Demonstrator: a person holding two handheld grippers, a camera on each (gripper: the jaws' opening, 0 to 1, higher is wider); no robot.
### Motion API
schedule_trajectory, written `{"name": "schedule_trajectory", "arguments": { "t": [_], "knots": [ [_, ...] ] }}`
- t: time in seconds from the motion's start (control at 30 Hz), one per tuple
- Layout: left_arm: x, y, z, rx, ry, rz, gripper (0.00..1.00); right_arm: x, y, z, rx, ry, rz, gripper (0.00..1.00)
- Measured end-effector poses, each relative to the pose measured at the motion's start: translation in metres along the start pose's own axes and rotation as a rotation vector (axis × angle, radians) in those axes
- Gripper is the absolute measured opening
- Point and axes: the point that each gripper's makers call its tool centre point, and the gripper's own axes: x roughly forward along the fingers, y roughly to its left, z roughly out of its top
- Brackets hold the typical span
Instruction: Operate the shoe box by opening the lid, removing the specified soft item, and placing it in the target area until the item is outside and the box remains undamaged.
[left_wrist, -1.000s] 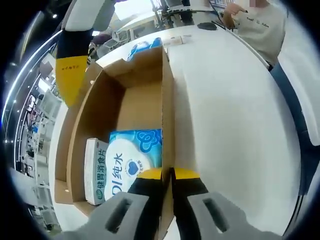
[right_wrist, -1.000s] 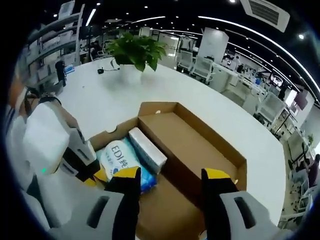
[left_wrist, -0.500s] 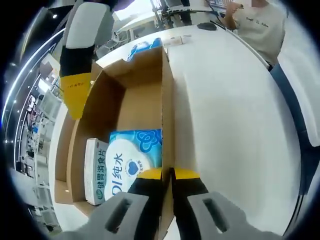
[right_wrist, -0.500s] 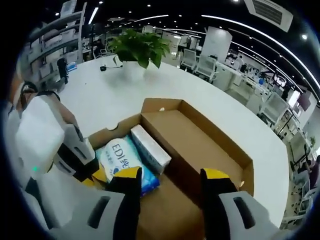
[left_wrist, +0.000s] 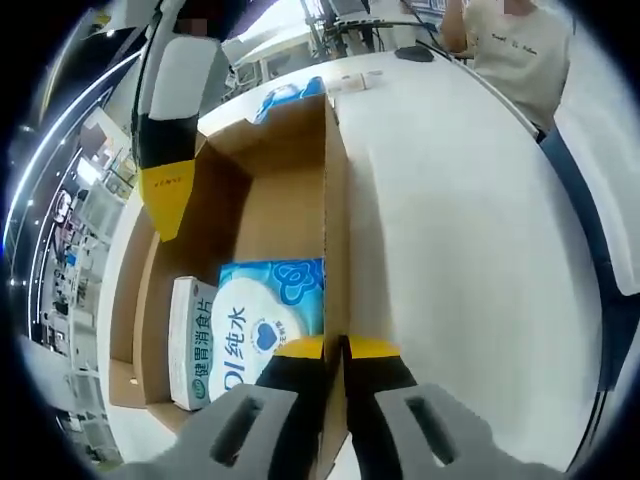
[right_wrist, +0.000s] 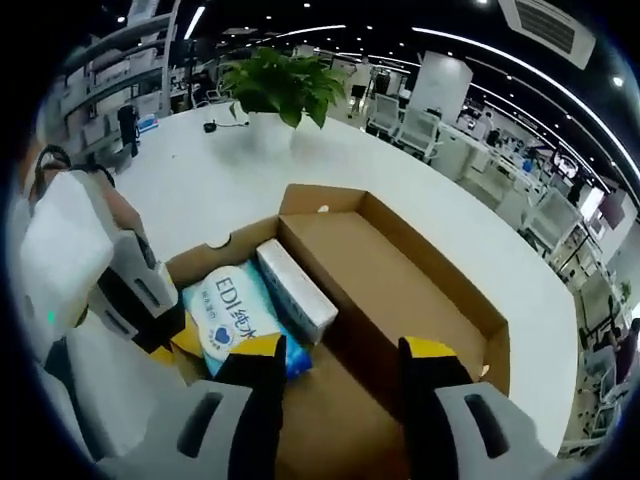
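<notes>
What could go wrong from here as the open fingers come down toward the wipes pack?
1. The left gripper is shut on the thin box wall; a pull or twist could crease or tear the cardboard.
2. The small white box lies right against the wipes pack, so the open right gripper could catch both.
3. The pack is soft, so a pinch near its edge might slip.

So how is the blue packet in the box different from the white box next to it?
The blue packet looks soft and wide, while the white box is stiff, narrow and long. The blue packet is bright blue with a white patch and a heart; the white box is white with green writing. Both lie side by side at one end of the open shoe box.
</notes>
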Motion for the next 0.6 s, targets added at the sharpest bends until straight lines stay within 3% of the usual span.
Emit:
{"name": "schedule_trajectory", "arguments": {
  "t": [0.6],
  "knots": [
    [0.000,0.000,0.001,0.001,-0.002,-0.003,0.05,0.028,0.016,-0.004,-0.016,0.016,0.079,0.40]
  ]
}}
